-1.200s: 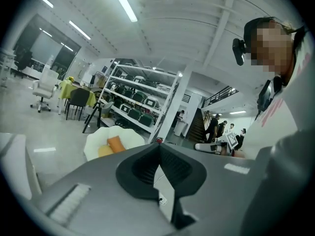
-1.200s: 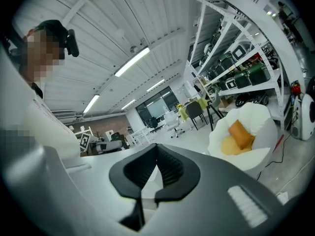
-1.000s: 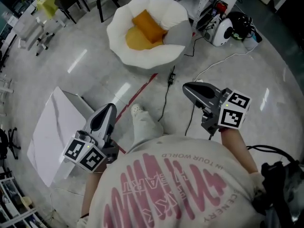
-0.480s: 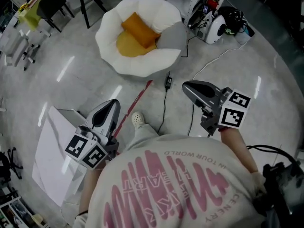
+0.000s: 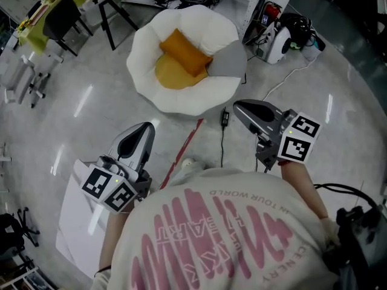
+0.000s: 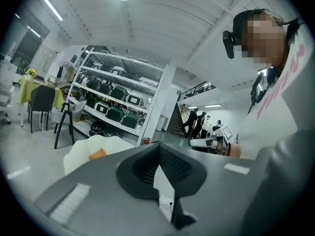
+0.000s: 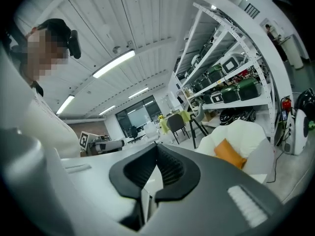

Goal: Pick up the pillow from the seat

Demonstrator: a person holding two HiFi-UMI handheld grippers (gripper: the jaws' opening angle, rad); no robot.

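Pillow point(image 5: 184, 51), orange, lies in the white seat point(image 5: 145, 80) at upper centre. Both the left hand-held gripper point(image 5: 140, 135) and the right hand-held gripper point(image 5: 243, 110) are closed and empty. Unless opened first, they would likely just shove it. The floor cable point(image 5: 222, 141) could trip a step.

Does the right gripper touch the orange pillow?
Apart. The head view shows floor between the right gripper and the seat, where the pillow lies.

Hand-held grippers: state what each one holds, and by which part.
Nothing is held. The left hand-held gripper and the right hand-held gripper are both shut and empty; the orange pillow lies on the white seat, untouched.
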